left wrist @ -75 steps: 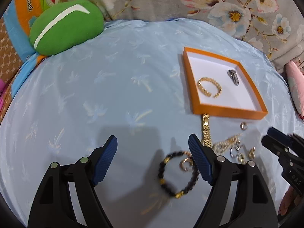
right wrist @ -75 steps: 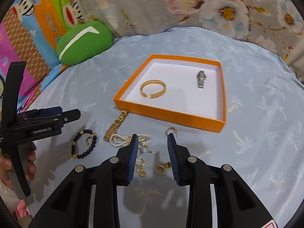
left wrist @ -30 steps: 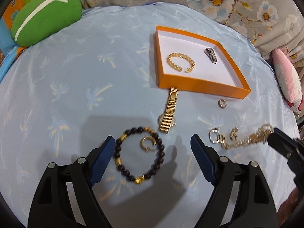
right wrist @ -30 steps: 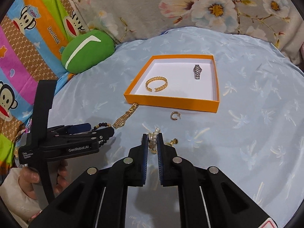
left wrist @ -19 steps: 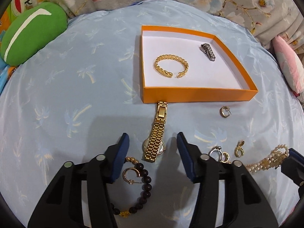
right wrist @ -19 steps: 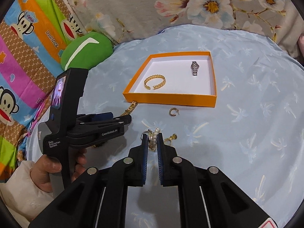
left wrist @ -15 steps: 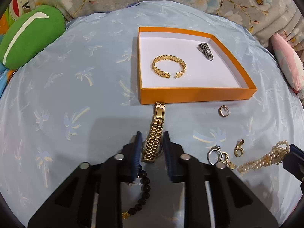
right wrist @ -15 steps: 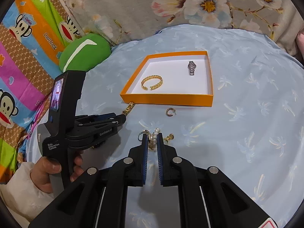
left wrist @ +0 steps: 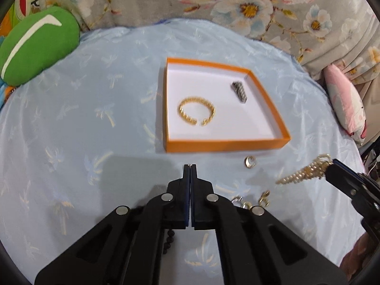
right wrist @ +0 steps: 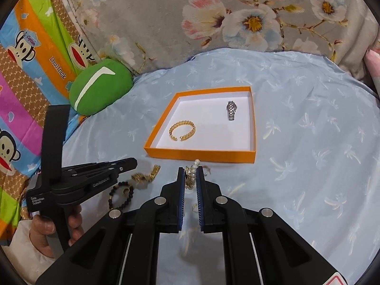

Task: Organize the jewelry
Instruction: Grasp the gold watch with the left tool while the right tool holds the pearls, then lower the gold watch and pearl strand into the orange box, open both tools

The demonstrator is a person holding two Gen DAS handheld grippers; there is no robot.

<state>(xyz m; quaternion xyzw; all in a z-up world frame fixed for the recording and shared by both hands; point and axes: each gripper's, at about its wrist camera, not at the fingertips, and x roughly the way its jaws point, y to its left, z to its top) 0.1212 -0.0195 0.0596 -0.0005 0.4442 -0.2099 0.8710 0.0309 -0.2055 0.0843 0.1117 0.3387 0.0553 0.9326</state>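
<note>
An orange box (left wrist: 225,144) (right wrist: 201,154) with a white floor holds a gold bangle (left wrist: 196,113) (right wrist: 181,130) and a silver watch (left wrist: 239,92) (right wrist: 231,110). My right gripper (right wrist: 190,173) is shut on a pearl and gold necklace (right wrist: 192,171), lifted above the cloth; the necklace (left wrist: 301,173) hangs from it in the left wrist view. My left gripper (left wrist: 190,166) is shut, and its tip (right wrist: 128,163) holds a gold watch (right wrist: 146,175) that dangles below. A black bead bracelet (right wrist: 121,196) with a gold ring lies under it.
A gold hoop earring (left wrist: 250,162) and small earrings (left wrist: 263,196) lie on the blue cloth (left wrist: 83,142). A green cushion (left wrist: 35,45) (right wrist: 99,85) sits at the back left, a pink pillow (left wrist: 346,109) at the right. Floral fabric rises behind.
My left gripper closed on the gold watch and lifted it off the cloth. My right gripper rose with the necklace and moved toward the box.
</note>
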